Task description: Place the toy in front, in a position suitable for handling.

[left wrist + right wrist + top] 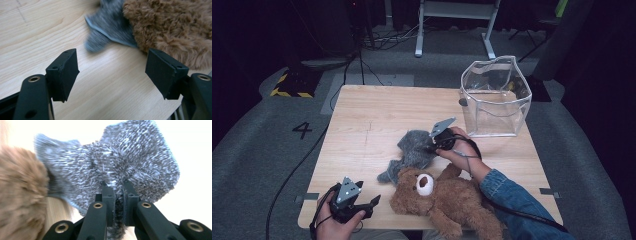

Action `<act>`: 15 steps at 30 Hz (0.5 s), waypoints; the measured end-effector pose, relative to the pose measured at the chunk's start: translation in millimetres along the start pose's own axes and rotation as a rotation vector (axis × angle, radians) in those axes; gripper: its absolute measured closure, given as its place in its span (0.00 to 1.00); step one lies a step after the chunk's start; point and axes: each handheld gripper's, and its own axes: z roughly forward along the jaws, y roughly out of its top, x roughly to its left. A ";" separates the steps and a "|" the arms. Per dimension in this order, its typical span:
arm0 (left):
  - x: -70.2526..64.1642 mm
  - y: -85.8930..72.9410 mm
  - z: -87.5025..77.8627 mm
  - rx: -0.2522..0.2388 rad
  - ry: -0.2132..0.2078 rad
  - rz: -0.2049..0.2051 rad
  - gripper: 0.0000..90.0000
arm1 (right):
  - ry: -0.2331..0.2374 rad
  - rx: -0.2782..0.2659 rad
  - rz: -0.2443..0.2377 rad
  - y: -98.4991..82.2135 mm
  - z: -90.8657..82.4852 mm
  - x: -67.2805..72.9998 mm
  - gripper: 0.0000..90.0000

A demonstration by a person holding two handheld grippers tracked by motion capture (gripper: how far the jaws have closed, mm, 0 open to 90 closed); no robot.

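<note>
This looks like a lab or recording studio rather than a home. A lone wooden table (pixel 362 130) stands on grey carpet (pixel 257 160) with a number 4 (pixel 302 130) marked on it, black cables (pixel 292 175) trail across the floor, and a yellow-and-black hazard strip (pixel 291 93) edges a dark stand base. Dark surroundings close in the space, and the white legs of a metal frame (pixel 452 25) stand behind among more tangled cables.
</note>
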 end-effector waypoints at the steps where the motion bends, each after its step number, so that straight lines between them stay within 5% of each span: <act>1: -0.7 1.5 2.1 0.002 -0.011 0.003 0.30 | -0.028 -0.060 0.018 -1.3 -24.4 -3.2 0.94; 4: -2.5 5.1 7.9 0.009 -0.030 0.016 0.29 | -0.055 -0.101 0.046 -5.4 -45.8 -4.9 0.93; 7: -5.9 12.8 14.1 0.005 -0.058 0.040 0.29 | -0.129 -0.173 0.124 -30.1 -91.4 -15.9 0.93; 8: -5.9 12.8 14.1 0.005 -0.058 0.040 0.29 | -0.129 -0.173 0.124 -30.1 -91.4 -15.9 0.93; 10: -6.9 16.6 17.5 0.006 -0.068 0.051 0.29 | -0.175 -0.199 0.196 -55.0 -114.4 -24.7 0.93; 12: -10.6 20.9 23.5 0.012 -0.093 0.059 0.29 | -0.188 -0.206 0.227 -64.8 -121.1 -26.0 0.93; 15: -14.4 26.4 30.8 0.020 -0.117 0.093 0.29 | -0.245 -0.226 0.301 -104.8 -146.0 -21.4 0.93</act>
